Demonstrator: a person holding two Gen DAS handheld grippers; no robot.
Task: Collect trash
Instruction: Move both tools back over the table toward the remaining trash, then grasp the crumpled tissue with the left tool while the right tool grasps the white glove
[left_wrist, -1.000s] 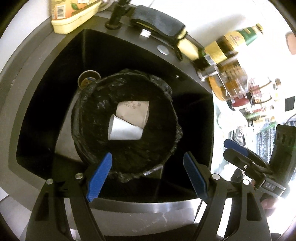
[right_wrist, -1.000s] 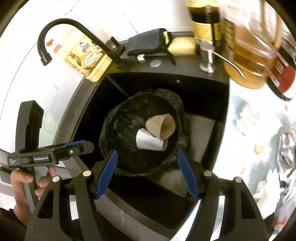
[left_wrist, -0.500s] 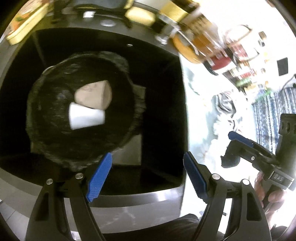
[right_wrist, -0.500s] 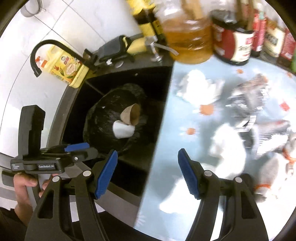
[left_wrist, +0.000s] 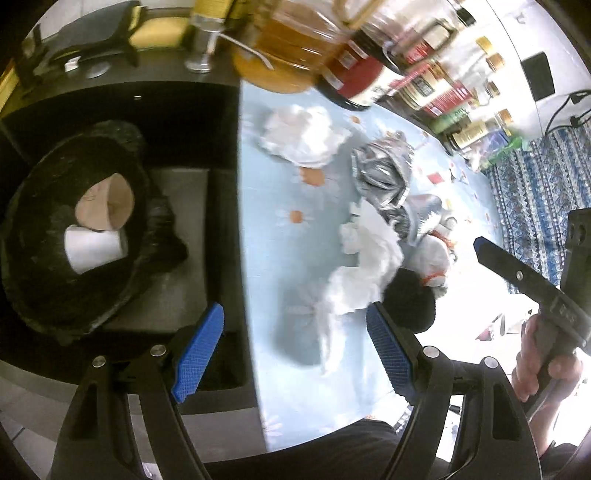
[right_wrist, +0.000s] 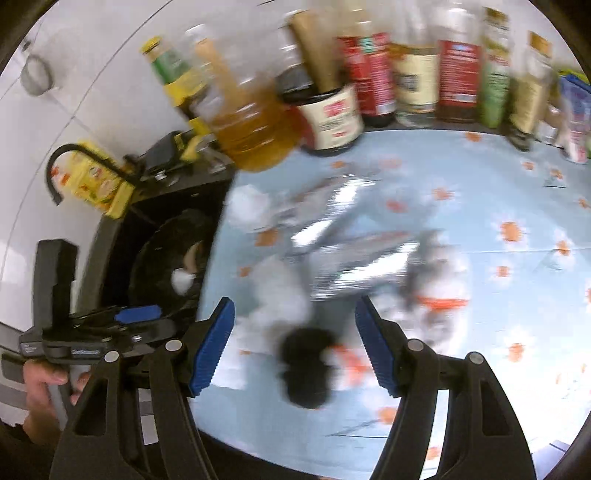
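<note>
Blue-padded jaws on both our grippers, left and right, gape wide, empty. Just past them, white tissue and silver foil wrapper litter the surface. Farther left, bin holds two cups.

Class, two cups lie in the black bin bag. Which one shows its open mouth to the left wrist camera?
The brown paper cup: its open mouth faces the camera, showing the inside. The white cup beside it lies sideways, showing only its outer wall.
</note>
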